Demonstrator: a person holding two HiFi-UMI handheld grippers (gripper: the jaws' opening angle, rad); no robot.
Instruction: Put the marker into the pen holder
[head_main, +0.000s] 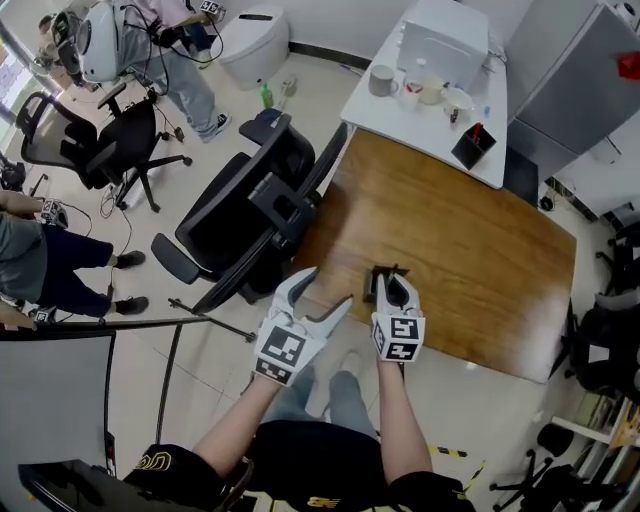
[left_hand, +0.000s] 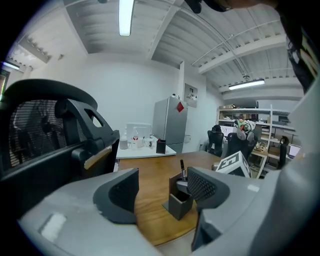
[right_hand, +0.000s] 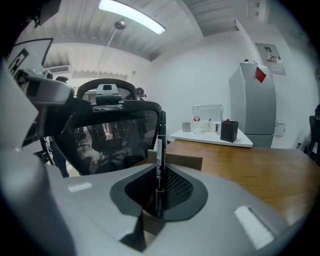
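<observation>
Here, black marker (right_hand: 160, 150), white label, pinched upright in right gripper (right_hand: 159, 192), left gripper (left_hand: 162, 192) gaping empty.

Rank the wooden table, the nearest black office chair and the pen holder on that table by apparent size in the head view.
1. wooden table, largest
2. black office chair
3. pen holder, by far the smallest
</observation>
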